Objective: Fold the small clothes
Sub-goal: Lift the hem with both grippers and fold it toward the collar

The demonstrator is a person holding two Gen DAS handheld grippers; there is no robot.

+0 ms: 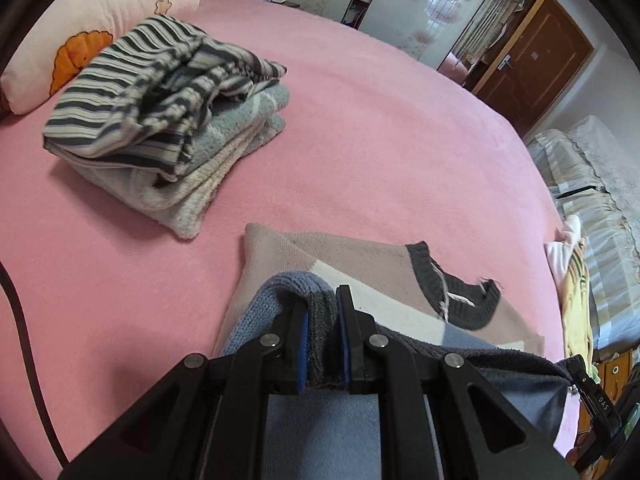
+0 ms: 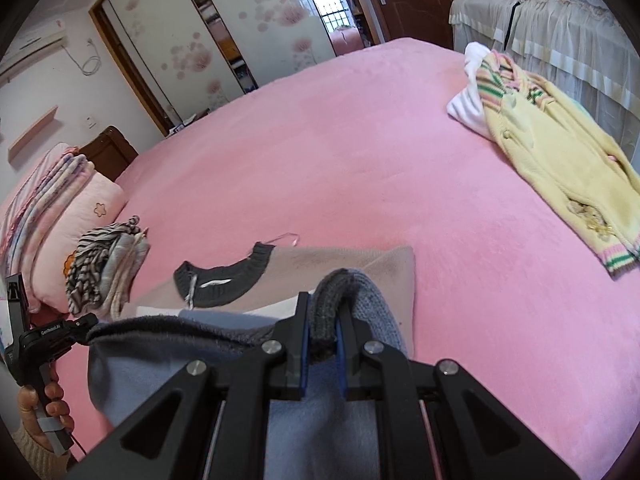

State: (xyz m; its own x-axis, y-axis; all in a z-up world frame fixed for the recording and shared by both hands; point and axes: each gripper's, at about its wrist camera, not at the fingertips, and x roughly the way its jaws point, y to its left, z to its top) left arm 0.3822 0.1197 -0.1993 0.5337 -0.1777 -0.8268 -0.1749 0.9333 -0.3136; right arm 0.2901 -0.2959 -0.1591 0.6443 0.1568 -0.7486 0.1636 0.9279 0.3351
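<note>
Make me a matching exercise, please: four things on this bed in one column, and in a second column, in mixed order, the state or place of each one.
Things:
1. sweater
2. striped garment
3. yellow cardigan
4. pillow

States or places:
A. lies spread out, not folded, near the far side of the bed
B. lies on top of the folded pile
C. its hem is clamped by both the left gripper and the right gripper
D. pink, with an orange cartoon print, behind the pile

Pairs: 1-C, 2-B, 3-A, 4-D
</note>
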